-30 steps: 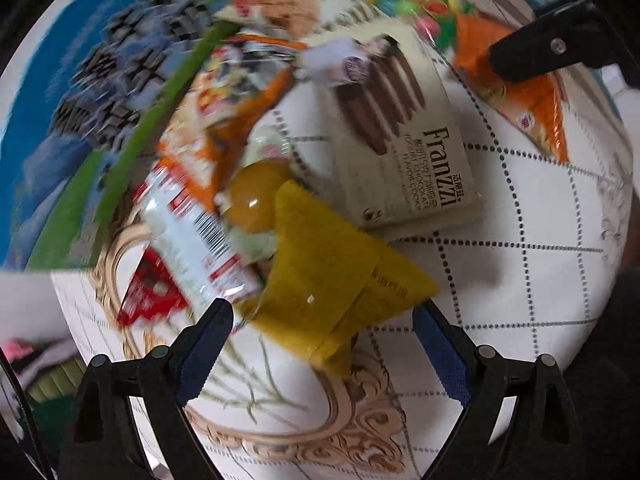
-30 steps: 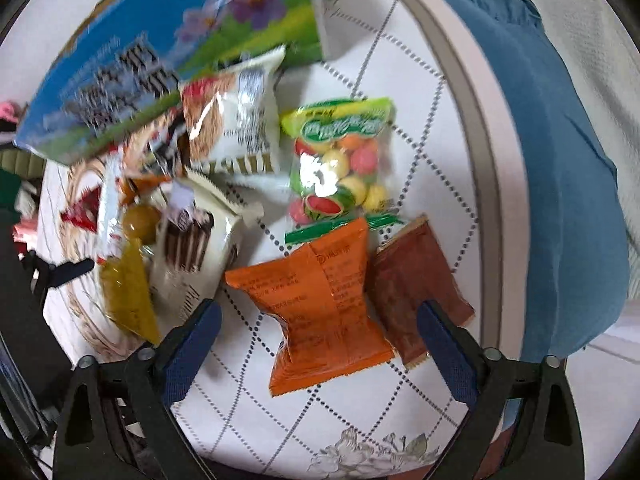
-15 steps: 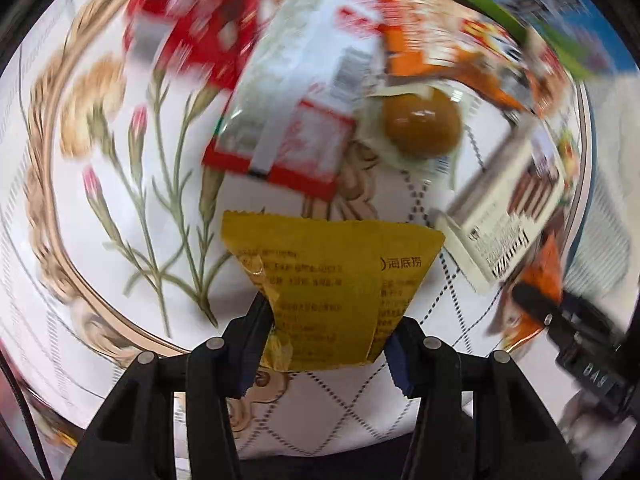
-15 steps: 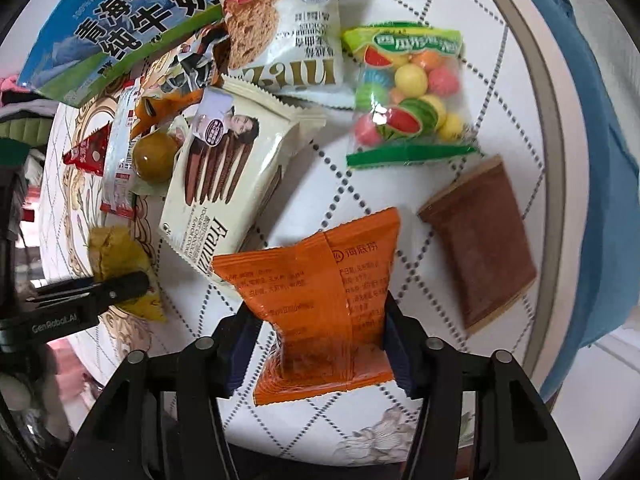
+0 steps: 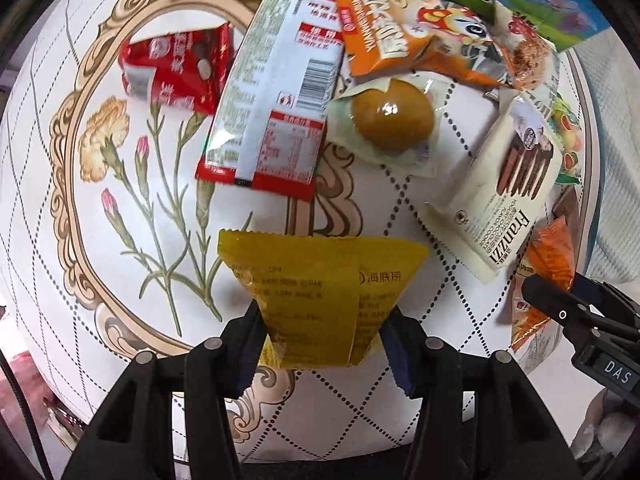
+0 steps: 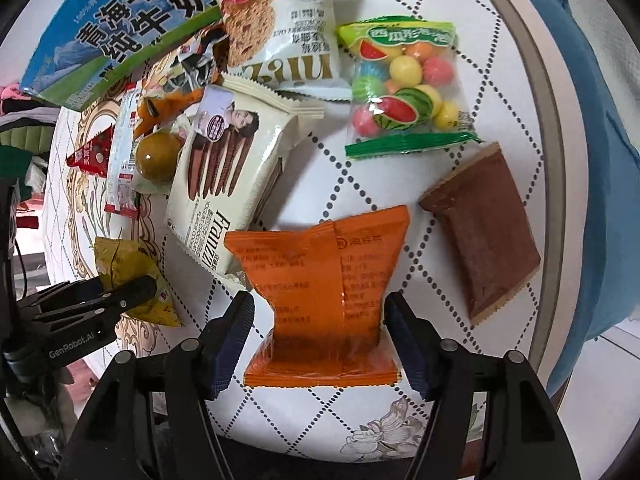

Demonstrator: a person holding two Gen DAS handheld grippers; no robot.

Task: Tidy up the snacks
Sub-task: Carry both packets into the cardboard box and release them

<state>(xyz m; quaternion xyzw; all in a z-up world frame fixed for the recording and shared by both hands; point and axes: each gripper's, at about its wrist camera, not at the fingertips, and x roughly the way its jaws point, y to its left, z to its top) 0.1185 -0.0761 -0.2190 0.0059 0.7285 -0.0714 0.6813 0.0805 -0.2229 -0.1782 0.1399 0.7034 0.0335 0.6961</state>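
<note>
Pinching its lower edge, the left gripper [image 5: 322, 344] is clamped on the yellow sachet [image 5: 320, 292]. The orange sachet [image 6: 320, 300] is framed by the right gripper [image 6: 320, 334], whose jaws have just been widening; whether the pads touch it cannot be told.

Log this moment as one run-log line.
left claw: shut on yellow packet | right claw: just reopening slightly, around orange packet | both packets on tablecloth

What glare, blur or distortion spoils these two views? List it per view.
Left wrist view: sharp; glare spots on the brown egg pouch and the red-and-white packet; fisheye bends the table's gold frame pattern. Right wrist view: sharp; sheen on the Franzzi pack and candy bag; table rim curves; dark corners.
</note>
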